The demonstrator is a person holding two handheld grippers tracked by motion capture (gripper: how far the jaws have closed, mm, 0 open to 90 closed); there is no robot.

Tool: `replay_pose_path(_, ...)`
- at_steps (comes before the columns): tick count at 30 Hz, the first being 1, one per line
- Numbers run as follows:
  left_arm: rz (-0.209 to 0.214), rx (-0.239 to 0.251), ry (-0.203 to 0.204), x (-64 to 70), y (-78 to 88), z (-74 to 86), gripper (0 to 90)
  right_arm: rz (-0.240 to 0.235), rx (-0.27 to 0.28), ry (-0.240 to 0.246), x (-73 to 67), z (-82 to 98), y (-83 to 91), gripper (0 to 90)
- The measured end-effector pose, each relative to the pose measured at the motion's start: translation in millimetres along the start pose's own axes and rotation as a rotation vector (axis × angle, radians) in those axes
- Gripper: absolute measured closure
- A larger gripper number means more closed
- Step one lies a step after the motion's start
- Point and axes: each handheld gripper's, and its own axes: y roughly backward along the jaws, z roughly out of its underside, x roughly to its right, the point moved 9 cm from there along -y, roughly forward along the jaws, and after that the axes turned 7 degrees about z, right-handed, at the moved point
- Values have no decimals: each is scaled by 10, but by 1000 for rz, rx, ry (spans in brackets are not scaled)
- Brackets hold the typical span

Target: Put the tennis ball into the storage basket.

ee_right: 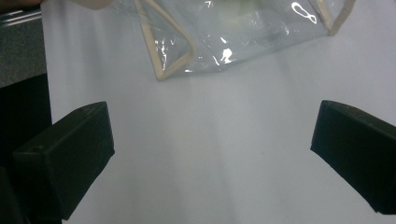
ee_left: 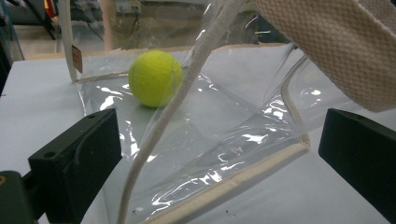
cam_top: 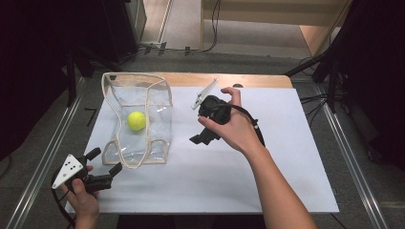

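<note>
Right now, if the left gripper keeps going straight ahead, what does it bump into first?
Probably the clear bag: the open left gripper points at its near cream-trimmed edge, with the tennis ball farther inside. How close the bag is, I can't tell.

A wooden table (cam_top: 267,80) carries a white sheet (cam_top: 229,176) covering nearly all of it, wood showing along the far edge; a clear bag (cam_top: 143,138) with cream trim lies toward the sheet's far-left corner. A yellow-green tennis ball (cam_top: 136,120) rests inside the bag.

Right hand-held gripper (cam_top: 204,138) largely hidden under the hand (cam_top: 236,126), clear bag (ee_right: 224,42) cut off at the top edge in the right gripper view, tennis ball (ee_left: 155,78) partly behind the bag's trim
</note>
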Motion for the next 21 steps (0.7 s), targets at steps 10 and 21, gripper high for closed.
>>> replay_pose_path(10, 2, -1, 0, 5, -3, 1, 0, 6, 4, -34, 5, 238, -13, 0)
replay_pose_path(21, 0, -1, 0, 5, -2, 2, 0, 4, 26, -78, 22, 544, -24, 0)
